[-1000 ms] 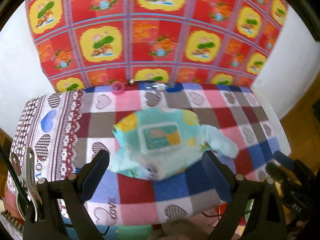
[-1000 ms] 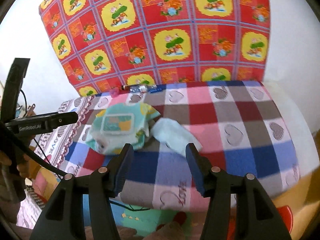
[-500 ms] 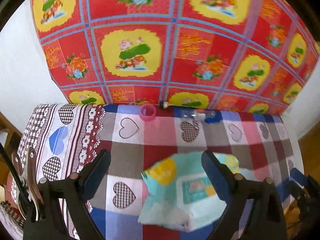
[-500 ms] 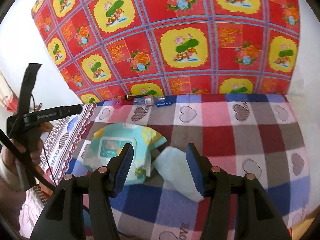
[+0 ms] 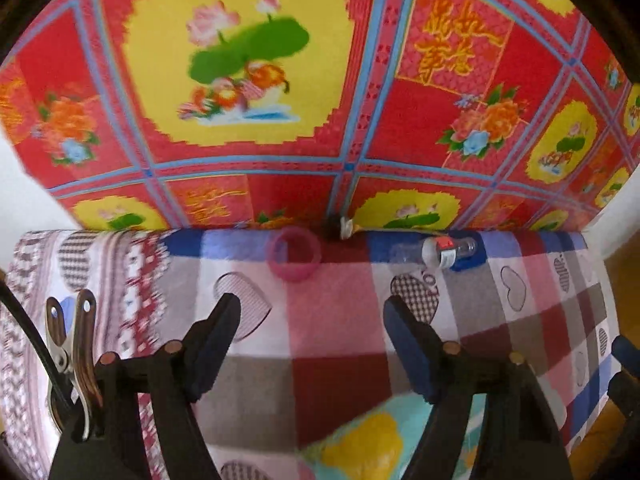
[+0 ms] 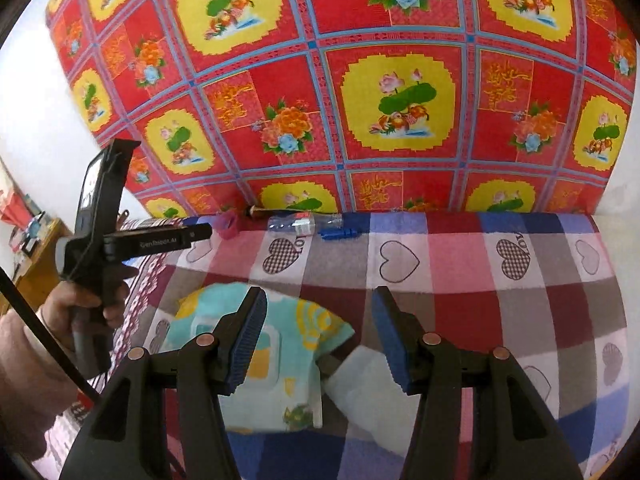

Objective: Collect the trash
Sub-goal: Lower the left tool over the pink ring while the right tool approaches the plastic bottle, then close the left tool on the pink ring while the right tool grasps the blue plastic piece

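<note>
Your jaws gape empty on both the left gripper (image 5: 310,322) and right gripper (image 6: 318,312); the pink cup (image 5: 294,254) looks empty, and the wipes pack (image 6: 264,344) is half hidden.

Your left wrist cam is looking fwd along its fingers, low and close over the checked table (image 5: 340,320), facing the back edge and the red floral cloth (image 5: 360,100). Your right wrist cam is sitting higher and further back, facing the same way. Both are sharing the pink cup (image 5: 294,254) (image 6: 227,225), clear bottle (image 5: 436,251) (image 6: 304,223) and teal pack (image 5: 360,444) (image 6: 256,356).
</note>
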Tool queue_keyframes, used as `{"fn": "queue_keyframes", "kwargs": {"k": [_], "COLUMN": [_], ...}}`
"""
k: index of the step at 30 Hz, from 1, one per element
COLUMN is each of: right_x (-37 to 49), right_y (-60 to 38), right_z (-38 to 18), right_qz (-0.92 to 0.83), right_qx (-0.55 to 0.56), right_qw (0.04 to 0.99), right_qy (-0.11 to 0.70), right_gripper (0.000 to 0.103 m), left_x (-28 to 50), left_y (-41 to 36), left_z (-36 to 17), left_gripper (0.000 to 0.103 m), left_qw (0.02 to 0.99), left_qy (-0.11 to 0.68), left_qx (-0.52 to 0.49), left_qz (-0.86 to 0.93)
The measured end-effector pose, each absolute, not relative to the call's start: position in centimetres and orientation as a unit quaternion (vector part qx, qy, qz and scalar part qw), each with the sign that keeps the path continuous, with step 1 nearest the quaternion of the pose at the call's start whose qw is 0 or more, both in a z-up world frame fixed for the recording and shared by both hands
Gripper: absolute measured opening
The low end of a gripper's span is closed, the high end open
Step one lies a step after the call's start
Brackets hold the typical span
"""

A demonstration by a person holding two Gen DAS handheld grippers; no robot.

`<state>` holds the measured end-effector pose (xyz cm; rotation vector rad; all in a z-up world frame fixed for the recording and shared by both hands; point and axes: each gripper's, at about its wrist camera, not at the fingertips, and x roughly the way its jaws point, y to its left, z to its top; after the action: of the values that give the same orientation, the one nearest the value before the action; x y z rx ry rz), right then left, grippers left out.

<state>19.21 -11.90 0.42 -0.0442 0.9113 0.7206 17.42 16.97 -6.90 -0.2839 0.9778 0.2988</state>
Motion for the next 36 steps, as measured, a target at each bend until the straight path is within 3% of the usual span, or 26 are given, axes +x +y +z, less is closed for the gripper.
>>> {"fn": "queue_keyframes", "kwargs": {"k": [12,15,20,22,23,32,36], "right_x": [22.0,22.3,23.1,23.5,23.7,25.5,27.1], "right_y": [-8.9,-8.2,-6.9,-6.4,-6.2,-3.8,-2.4], "right_z": [-3.1,-3.7,-4.2,-4.5,-4.6,-6.2,-7.6], "right_qz": [0.302,0.3,0.303,0.302,0.302,0.308,0.308], "right_qx": [0.002,-0.003,-0.012,-0.016,-0.017,-0.043,-0.055], "right_qw": [0.838,0.839,0.835,0.834,0.833,0.825,0.819], "right_qy": [0.454,0.454,0.46,0.461,0.462,0.471,0.481], "right_gripper": [0.056,0.062,0.062,0.062,0.062,0.062,0.067], "left_x": [21.2,21.6,22.5,22.6,22.7,21.6,21.2], "left_y": [19.6,19.9,19.9,19.8,19.8,19.1,19.4], "left_z": [-11.1,-12.0,-13.1,-13.1,-13.2,-12.8,-12.1], "left_gripper": [0.077,0.077,0.064,0.048,0.046,0.046,0.046], "left_qw": [0.848,0.847,0.849,0.856,0.857,0.862,0.863], "left_qy": [0.478,0.479,0.477,0.468,0.467,0.457,0.451], "left_qx": [-0.147,-0.153,-0.148,-0.138,-0.136,-0.152,-0.171], "left_qz": [0.174,0.173,0.173,0.172,0.17,0.156,0.152]}}
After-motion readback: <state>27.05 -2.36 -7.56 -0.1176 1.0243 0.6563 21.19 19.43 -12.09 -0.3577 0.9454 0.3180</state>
